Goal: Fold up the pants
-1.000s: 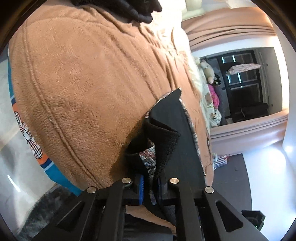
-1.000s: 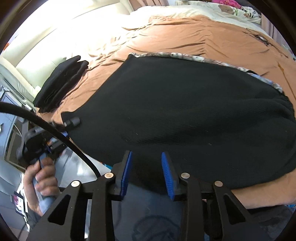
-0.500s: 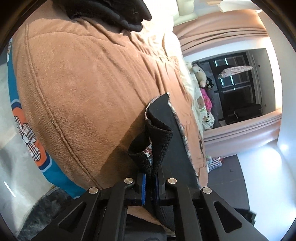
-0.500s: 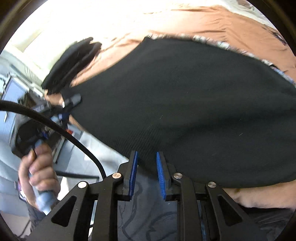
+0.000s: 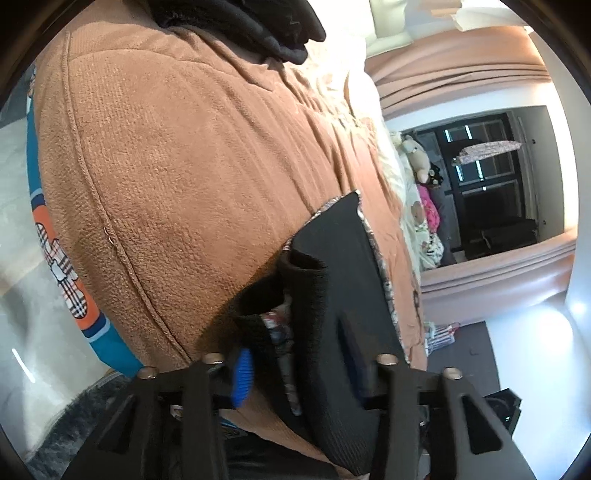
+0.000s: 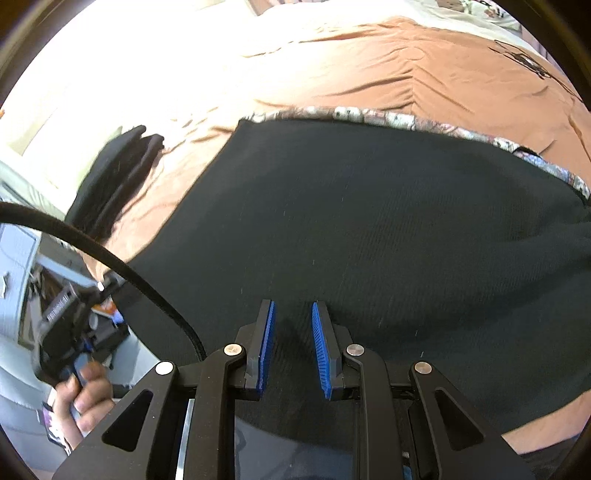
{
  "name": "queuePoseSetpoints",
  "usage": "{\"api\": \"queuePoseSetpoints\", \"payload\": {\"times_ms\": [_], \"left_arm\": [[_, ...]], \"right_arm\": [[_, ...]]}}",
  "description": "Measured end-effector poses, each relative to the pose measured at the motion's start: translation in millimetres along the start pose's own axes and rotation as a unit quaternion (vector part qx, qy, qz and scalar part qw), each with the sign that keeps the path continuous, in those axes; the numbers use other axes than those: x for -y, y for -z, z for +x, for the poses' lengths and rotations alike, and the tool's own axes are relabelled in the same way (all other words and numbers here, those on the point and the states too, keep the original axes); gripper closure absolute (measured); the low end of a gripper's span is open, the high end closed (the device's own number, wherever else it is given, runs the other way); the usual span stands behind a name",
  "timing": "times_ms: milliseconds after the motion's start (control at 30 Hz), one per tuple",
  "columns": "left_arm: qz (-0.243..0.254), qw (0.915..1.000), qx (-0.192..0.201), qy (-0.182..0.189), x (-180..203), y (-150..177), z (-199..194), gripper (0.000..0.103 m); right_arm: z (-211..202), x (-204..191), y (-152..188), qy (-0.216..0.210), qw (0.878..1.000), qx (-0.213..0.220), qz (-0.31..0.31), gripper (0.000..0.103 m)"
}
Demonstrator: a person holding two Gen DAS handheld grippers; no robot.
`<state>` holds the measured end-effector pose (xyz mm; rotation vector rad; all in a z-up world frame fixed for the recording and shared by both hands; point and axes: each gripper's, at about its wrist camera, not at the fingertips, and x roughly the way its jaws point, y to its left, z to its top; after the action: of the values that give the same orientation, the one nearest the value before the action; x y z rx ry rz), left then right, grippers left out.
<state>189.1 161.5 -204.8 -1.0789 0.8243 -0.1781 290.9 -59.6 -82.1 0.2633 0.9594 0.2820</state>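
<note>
Left wrist view is showing me my left tongs (image 5: pixel 295 373) with their jaws having just been opening; one blue pad (image 5: pixel 242 373) is standing clear on the left side, and the bunched end of the black pants (image 5: pixel 332 280) is lying loosely between the jaws rather than being pinched. That end is curling up into a small roll, and a bit of patterned lining is peeking out at its edge. The pants are stretching away from me across the brown blanket (image 5: pixel 192 177) that is covering the bed. A pile of dark clothes (image 5: pixel 251 18) is sitting farther up the blanket, well apart from the pants. Beyond the bed I am seeing pink curtains (image 5: pixel 461 70) and a dark window (image 5: pixel 491 192). From the right wrist view, my right tongs (image 6: pixel 293 347) are hanging over the near edge of the pants (image 6: pixel 369 221), jaws narrowly spread after closing a little, the blue pads (image 6: pixel 266 343) touching nothing that I can make out, with only the flat black cloth lying under the gap. The pants are lying flat and broad here, their far edge trimmed with a patterned strip (image 6: pixel 369 114). The dark clothes (image 6: pixel 114 173) are lying off to the left on the blanket (image 6: pixel 406 59). At lower left a hand (image 6: pixel 83 402) is gripping the handle of the other tool, and a black cable (image 6: pixel 110 258) is curving past it.
</note>
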Motion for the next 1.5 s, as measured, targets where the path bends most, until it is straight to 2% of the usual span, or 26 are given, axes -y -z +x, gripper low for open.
{"api": "queuePoseSetpoints", "payload": {"times_ms": [67,100,300,433,600,767,1067,1267,1400,1500], "left_arm": [[-0.005,0.9999,-0.002,-0.009,-2,-1,2,0.086],[-0.01,0.9999,-0.002,-0.009,-4,-1,3,0.087],[-0.019,0.9997,0.004,-0.012,-6,0,3,0.089],[-0.024,0.9996,0.001,-0.013,-5,-2,4,0.089],[-0.041,0.9988,0.014,-0.021,-4,-1,5,0.089],[-0.045,0.9977,0.033,-0.039,0,3,5,0.089],[-0.026,0.9972,0.045,-0.055,7,5,5,0.089],[-0.021,0.9973,0.049,-0.05,12,3,3,0.091],[-0.022,0.9971,0.052,-0.051,15,2,1,0.092],[-0.023,0.997,0.054,-0.052,18,2,0,0.092]], "right_arm": [[3,3,-6,0.007,1.0,0.001,0.003,0.084],[5,6,-9,0.013,1.0,-0.002,0.004,0.084],[49,19,-24,0.064,0.997,-0.04,0.001,0.084],[68,27,-37,0.065,0.997,-0.034,0.021,0.084],[76,31,-54,0.087,0.996,-0.024,0.022,0.084],[86,42,-74,0.083,0.996,-0.028,0.027,0.085],[93,54,-106,0.093,0.995,-0.013,0.024,0.085],[105,63,-127,0.099,0.994,-0.011,0.032,0.085],[107,58,-128,0.1,0.994,-0.015,0.031,0.085],[96,55,-122,0.083,0.996,-0.013,0.035,0.085]]}}
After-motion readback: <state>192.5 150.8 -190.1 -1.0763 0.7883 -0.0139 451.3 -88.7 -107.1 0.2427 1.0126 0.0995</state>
